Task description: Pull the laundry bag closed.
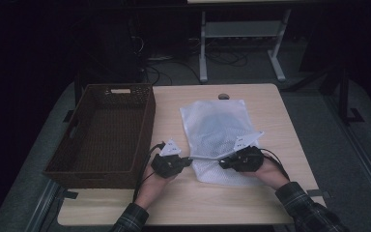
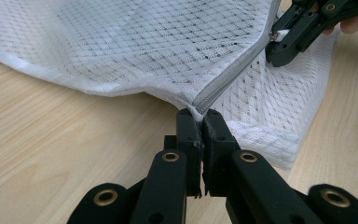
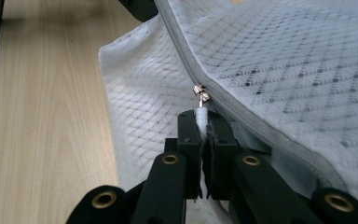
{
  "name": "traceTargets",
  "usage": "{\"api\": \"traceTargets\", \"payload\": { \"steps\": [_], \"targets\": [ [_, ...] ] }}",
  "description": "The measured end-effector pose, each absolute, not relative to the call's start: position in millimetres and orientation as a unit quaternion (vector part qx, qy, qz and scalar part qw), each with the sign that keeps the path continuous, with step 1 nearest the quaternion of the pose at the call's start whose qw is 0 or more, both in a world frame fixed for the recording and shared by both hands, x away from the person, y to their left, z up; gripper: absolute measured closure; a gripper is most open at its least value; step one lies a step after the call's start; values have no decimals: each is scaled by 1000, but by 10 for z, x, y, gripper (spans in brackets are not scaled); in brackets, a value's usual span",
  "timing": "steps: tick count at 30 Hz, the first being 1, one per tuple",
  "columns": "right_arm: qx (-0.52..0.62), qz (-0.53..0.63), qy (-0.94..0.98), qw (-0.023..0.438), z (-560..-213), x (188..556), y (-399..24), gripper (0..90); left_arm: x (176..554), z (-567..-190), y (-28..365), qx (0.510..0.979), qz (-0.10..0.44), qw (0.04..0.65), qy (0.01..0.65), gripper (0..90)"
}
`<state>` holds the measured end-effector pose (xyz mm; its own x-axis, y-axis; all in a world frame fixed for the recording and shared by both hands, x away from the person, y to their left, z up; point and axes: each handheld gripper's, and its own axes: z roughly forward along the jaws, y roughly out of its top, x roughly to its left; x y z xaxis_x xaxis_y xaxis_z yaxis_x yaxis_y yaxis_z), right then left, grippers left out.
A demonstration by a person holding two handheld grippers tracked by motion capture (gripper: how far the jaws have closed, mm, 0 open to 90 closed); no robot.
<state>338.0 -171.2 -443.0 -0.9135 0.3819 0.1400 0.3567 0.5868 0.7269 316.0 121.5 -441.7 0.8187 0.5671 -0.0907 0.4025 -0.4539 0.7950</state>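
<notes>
While the white mesh zip bag (image 1: 216,137) lies flat on the light wooden table (image 1: 270,203), right of centre, its near edge is lifted between both grippers. Left gripper (image 2: 201,116), jaws pressed together, pinches the near-left corner of the bag right at the end of the grey zipper strip (image 2: 233,74). Right gripper (image 3: 203,122), jaws also closed, clamps the white zipper pull tab (image 3: 200,114), with the small metal slider (image 3: 200,92) just beyond its tips. In the high view the zipper runs taut between the left gripper (image 1: 189,160) and the right gripper (image 1: 221,163), both at the bag's near edge, close together. Dark brown woven basket (image 1: 104,133) sits left of the bag, apart from it, on the table's left side.
</notes>
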Motion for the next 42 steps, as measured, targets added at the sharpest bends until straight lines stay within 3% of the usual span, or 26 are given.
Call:
{"api": "traceTargets", "payload": {
  "steps": [42],
  "targets": [
    [233, 405, 884, 20, -4436, 3366, -2013, 860, 3178, -4418, 1263, 842, 92, 439, 299, 875]
  ]
}}
